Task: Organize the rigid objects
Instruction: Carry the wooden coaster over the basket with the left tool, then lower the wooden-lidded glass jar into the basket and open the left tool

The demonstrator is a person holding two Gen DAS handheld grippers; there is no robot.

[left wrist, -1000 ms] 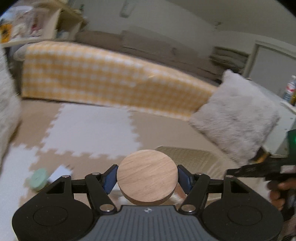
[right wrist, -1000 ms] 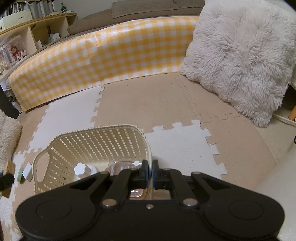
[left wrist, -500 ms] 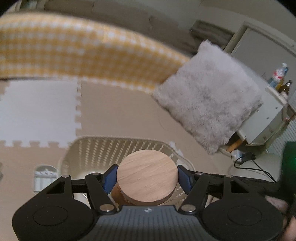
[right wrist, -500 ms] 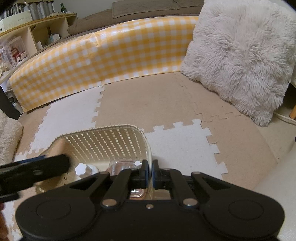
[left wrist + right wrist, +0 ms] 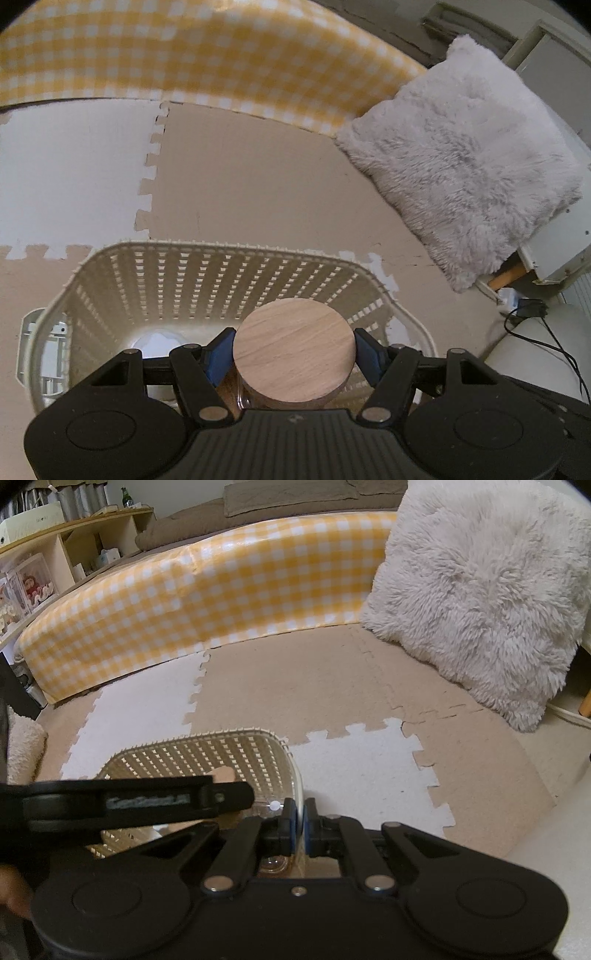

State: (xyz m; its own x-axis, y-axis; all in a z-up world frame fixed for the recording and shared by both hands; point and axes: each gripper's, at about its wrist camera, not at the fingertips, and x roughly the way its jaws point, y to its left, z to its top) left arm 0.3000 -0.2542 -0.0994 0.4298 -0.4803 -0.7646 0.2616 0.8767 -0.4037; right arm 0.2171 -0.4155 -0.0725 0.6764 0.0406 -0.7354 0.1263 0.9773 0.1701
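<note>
**Entry: wooden-lidded jar, in transit to basket**

Moved since the earlier frames: the left gripper [image 5: 294,356] has swung from open floor, where a mint-green item and a white card lay, to a spot over the cream perforated plastic basket [image 5: 229,266]; the right gripper [image 5: 300,821] has kept its place.

Item in hand — a clear jar with a round pale-wood lid [image 5: 293,356], clamped at the lid between the left gripper's blue pads, hanging above the basket's near half and not yet set down. What the jar holds cannot be told.

Holding tool — the right gripper, jaws together on the basket's thin right-hand rim [image 5: 298,775], pinching it; judged to be steadying the container.

Already in the basket — a white, lobed plastic piece [image 5: 157,341] on the bottom, and a clear glossy object [image 5: 273,864] just under the right gripper, partly hidden.

Outstanding — lowering and releasing the jar. A clear plastic item [image 5: 44,354] sits outside the basket's left wall; whether it belongs to the sort cannot be told. No other loose items show on the beige-and-white foam floor mat [image 5: 258,177].

Progress, as a judgement: mid-task — some items stowed, one in the air.
</note>
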